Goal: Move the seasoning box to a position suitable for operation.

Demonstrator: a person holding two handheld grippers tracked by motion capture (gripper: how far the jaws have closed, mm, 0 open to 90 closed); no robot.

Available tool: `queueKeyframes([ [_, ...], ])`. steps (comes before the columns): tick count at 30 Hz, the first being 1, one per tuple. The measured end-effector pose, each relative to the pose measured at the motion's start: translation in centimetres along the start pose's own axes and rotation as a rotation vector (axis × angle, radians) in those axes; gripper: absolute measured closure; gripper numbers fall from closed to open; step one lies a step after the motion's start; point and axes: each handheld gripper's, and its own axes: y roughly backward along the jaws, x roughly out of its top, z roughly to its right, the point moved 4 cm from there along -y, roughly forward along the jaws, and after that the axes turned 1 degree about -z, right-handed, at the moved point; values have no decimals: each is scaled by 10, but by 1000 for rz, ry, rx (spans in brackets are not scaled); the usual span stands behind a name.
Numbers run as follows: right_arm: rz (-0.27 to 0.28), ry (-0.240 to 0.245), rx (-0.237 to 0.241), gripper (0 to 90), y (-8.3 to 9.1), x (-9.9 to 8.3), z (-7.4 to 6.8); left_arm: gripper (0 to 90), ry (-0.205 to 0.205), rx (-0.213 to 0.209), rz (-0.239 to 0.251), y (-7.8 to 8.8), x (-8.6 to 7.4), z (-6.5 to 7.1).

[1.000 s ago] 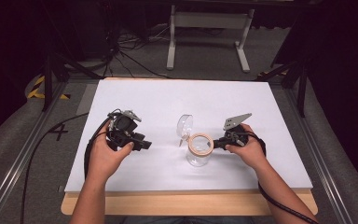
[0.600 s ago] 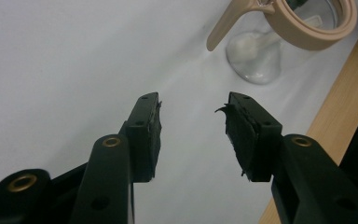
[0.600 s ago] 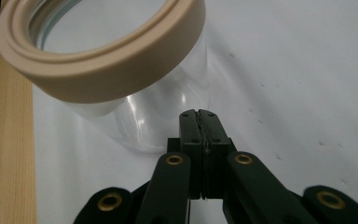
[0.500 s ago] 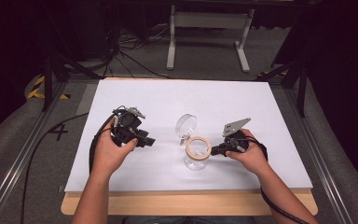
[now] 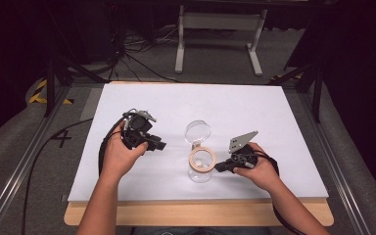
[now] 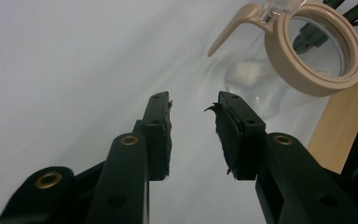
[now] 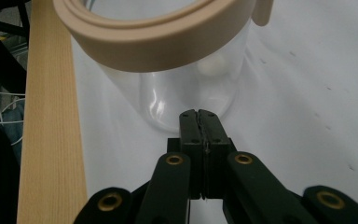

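Note:
A clear glass jar (image 5: 201, 169) with a tan rim (image 5: 202, 158) stands near the table's front middle. Its clear hinged lid (image 5: 198, 131) is flipped open toward the back, and a few white lumps (image 5: 200, 165) lie inside. My right gripper (image 5: 218, 168) is just right of the jar. In the right gripper view its jaws are shut with nothing between them, and the tips (image 7: 199, 114) sit at the jar's lower wall (image 7: 186, 100). My left gripper (image 5: 159, 146) is left of the jar, apart from it. It is open and empty (image 6: 193, 109), facing the jar (image 6: 256, 88).
A white sheet (image 5: 254, 112) covers the table, and a wooden front edge (image 5: 200, 213) shows below it. Behind the table are a metal stand (image 5: 218, 22) and cables (image 5: 137, 54) on the floor. Rails run along both sides of the table.
The jar has shifted slightly toward the front left, with the right gripper beside it. The left gripper has moved a little right, toward the jar.

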Motion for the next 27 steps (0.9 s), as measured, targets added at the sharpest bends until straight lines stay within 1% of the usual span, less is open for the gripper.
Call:
queueKeyframes([
  [1, -2, 4, 1, 900, -1, 0, -2, 675, -2, -2, -2, 0, 0, 0],
  [2, -3, 7, 11, 900, -2, 2, -5, 701, -4, 0, 4, 0, 0, -1],
  [3, -3, 7, 11, 900, -2, 2, -5, 701, -10, 2, 8, 1, 0, -1],
  [6, -7, 27, 17, 900, -6, 3, -10, 710, -11, 20, 12, 1, 1, -1],
  [9, -12, 33, 22, 900, -7, 5, -13, 710, -9, 5, 15, 0, 2, -1],
  [12, -14, 37, 22, 900, -9, 6, -15, 710, -18, -5, 12, -1, 2, -2],
  [13, -13, 40, 24, 900, -10, 6, -16, 709, -17, -2, 7, -1, 3, -2],
  [14, -13, 42, 28, 900, -11, 6, -17, 709, -14, 6, 18, -2, 3, -2],
  [16, -21, 45, 28, 900, -13, 6, -19, 709, -20, 5, 18, -2, 4, -3],
  [17, -21, 46, 35, 900, -14, 5, -19, 709, -17, 0, 19, -2, 5, -2],
  [19, -17, 48, 36, 900, -13, 5, -19, 709, -20, 4, 18, -2, 5, -2],
  [20, -16, 40, 40, 900, -12, 5, -20, 712, -17, 4, 30, -3, 6, -1],
  [22, -11, 38, 25, 900, -7, 5, -19, 740, -19, 1, 47, -4, 8, 1],
  [24, 4, 37, 11, 900, -1, 7, -20, 774, -27, -9, 76, -5, 11, 2],
  [25, 10, 30, 8, 900, 2, 7, -20, 788, -29, -23, 95, -6, 13, 3],
  [26, 18, 24, 3, 900, 6, 8, -21, 804, -22, -44, 125, -7, 16, 5],
  [27, 27, 24, -9, 900, 9, 9, -22, 827, -27, -48, 134, -8, 18, 6],
])
